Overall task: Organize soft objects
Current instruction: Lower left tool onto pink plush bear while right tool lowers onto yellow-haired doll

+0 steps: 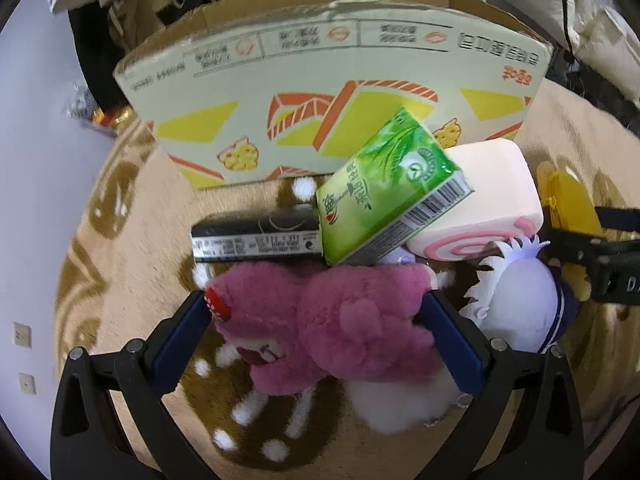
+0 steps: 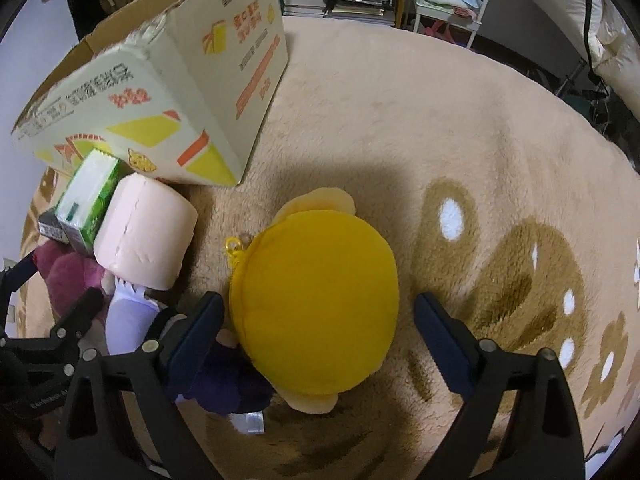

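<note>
Progress: early, judging by the layout. All soft items in view lie on the rug [image 2: 440, 120]; none can be seen inside the cardboard box [image 1: 332, 92], though its interior is hidden from both cameras. Everything visible appears left to sort.

Left gripper [image 1: 316, 312]: jaws spread, 1 on each flank of the pink plush toy [image 1: 320, 328]. The pads look to be touching the fur, but a firm squeeze is not evident. Logged as released, straddling the toy.

Right gripper [image 2: 318, 316]: jaws wide apart around the yellow plush [image 2: 316, 300]. Its left pad sits just beside the plush edge; its right pad stands apart from it. Released, nothing held.

Surroundings, relative to the left claw:
- Ahead, touching the pink toy's far side: black flat packet [image 1: 256, 236].
- Ahead and slightly right: green tissue pack [image 1: 388, 192], tilted, propped on the black packet and leaning at the box wall.
- Right of that: pink swirl-roll cushion [image 1: 480, 204].
- Immediately right: white-and-navy plush [image 1: 524, 304], touching the pink toy and crowding the left claw's right jaw.
- Beyond all of these: the box, upright.

Obstruction: items are packed tight, so lifting the pink toy may drag its neighbours. The 2 claws work close together; the right one shows at the left view's right edge.
</note>
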The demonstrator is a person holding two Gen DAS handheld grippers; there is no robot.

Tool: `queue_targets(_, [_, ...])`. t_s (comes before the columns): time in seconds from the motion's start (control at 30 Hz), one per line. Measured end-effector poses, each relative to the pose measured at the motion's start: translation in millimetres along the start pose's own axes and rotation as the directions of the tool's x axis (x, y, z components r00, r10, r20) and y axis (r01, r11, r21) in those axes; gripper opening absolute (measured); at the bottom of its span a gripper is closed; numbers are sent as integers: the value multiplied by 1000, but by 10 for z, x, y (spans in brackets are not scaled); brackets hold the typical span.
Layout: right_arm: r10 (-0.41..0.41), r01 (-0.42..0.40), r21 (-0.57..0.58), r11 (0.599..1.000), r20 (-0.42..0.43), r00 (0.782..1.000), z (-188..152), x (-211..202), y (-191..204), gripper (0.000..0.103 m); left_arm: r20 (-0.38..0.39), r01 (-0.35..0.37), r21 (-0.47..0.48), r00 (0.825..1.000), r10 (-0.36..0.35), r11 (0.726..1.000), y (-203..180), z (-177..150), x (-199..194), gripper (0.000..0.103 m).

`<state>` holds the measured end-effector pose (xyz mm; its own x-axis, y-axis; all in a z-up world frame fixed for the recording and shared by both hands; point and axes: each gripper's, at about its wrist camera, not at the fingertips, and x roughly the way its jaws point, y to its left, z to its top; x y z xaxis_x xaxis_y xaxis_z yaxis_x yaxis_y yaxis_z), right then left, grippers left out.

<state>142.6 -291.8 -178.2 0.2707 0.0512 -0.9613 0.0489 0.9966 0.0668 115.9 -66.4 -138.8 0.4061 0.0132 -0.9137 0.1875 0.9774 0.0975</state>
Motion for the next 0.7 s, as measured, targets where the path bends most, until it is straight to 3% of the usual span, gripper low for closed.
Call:
queue_targets(0.1, [-14,14,-7,1000,3,1000,14,49,27,99,-15,32,-36,999,-33,999,54,10,41,101])
queue_targets(0.23, [-28,28,-5,1000,8,1000,61,100,46,99,-6,20,-31,1000,-21,999,40,14,42,98])
queue_targets(0.47, [-5,5,-11,1000,8,1000,2,59,-27,82,5,23,-54,1000,-22,998,104,-13,10,90])
queue_targets(0.7, [-13,13,-21,1000,12,1000,-97,27,64,80,11,26,-56,1000,-26,998,115,6,-41,89])
